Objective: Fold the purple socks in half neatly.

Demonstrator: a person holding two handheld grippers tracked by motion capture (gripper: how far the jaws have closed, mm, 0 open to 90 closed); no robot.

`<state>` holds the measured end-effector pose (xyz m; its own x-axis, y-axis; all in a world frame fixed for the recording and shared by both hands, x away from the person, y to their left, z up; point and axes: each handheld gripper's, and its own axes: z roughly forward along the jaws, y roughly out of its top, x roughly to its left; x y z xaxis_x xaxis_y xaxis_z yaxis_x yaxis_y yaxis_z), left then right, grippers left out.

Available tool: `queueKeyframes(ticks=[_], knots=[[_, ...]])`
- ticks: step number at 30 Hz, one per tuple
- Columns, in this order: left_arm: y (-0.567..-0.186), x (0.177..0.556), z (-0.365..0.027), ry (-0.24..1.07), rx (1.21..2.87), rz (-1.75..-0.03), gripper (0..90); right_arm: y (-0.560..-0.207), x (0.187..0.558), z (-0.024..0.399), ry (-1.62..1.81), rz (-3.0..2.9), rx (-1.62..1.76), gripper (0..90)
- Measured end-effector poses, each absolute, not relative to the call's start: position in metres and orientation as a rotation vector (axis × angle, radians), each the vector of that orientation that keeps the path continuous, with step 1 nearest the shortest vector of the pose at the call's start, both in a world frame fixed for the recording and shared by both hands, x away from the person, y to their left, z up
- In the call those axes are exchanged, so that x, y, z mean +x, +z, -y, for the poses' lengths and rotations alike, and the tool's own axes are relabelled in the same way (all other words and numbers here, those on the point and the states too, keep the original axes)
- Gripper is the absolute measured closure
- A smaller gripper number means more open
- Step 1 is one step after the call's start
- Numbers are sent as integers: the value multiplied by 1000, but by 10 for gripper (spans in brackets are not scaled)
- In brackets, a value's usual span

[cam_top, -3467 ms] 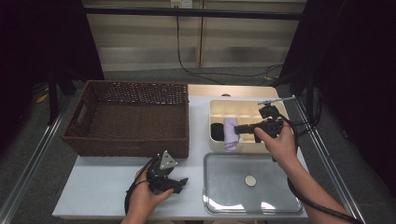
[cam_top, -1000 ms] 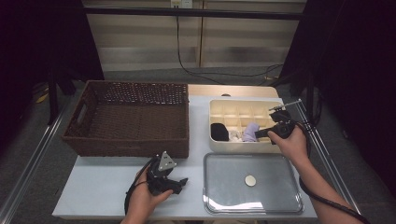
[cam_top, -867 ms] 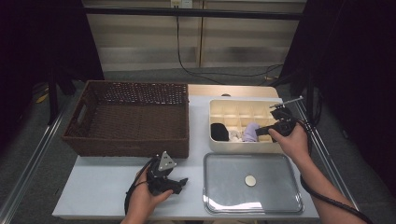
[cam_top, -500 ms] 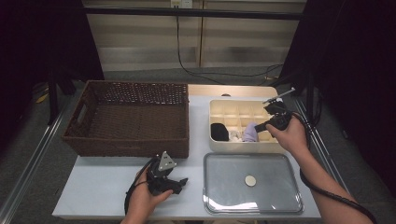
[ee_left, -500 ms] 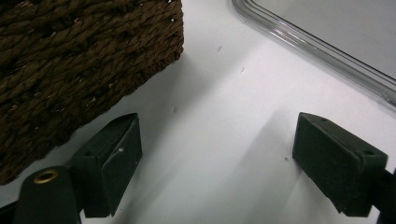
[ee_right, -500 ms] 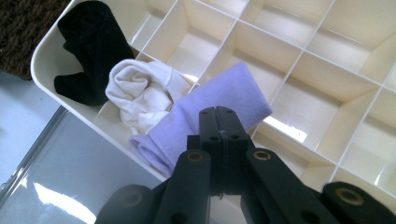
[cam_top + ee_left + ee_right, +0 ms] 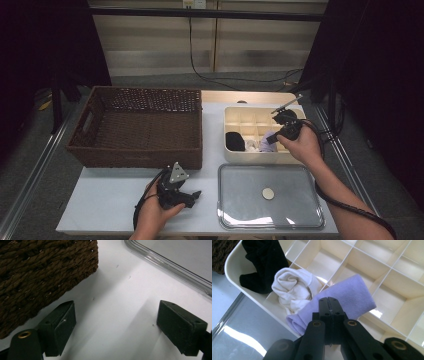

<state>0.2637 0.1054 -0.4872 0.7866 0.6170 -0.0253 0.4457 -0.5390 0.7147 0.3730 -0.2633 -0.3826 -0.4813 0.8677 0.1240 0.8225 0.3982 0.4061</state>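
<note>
On the near side of the table point(image 7: 110, 210), the left gripper point(image 7: 192, 196) rests with its jaws apart and nothing between them, beside the clear lid point(image 7: 270, 197). Farther off, the right gripper point(image 7: 329, 302) has just clenched empty, its jaws touching. The lilac cloth point(image 7: 352, 296) it carried moments ago now lies released across the divided tray's point(image 7: 250, 120) near cells, beside the white roll point(image 7: 292, 287) and black sock point(image 7: 262, 262). That placement looks done.
</note>
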Motion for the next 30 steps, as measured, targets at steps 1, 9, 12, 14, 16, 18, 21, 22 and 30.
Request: queueKeyframes(ticks=[1,9,12,14,16,18,21,22,30], knots=[[-487,264,-105,297,2231,-783,154,-383,373,263,635,-2539,1536,900],[-487,264,-105,297,2231,-784,154,-391,375,261,617,-2551,1520,900],[-487,264,-105,297,2231,-784,154,-394,375,259,606,-2555,1516,900],[-487,264,-105,297,2231,-784,154,-396,375,260,609,-2557,1517,900],[-487,264,-105,297,2231,-783,154,-398,374,259,604,-2556,1512,900],[-487,264,-105,297,2231,-784,153,-400,373,259,597,-2558,1507,900],[-487,264,-105,297,2231,-784,154,-402,372,259,592,-2564,1503,900],[-487,264,-105,298,2231,-784,154,-403,371,260,592,-2566,1506,900],[-487,263,-105,299,2230,-785,153,-408,369,263,604,-2562,1523,900]])
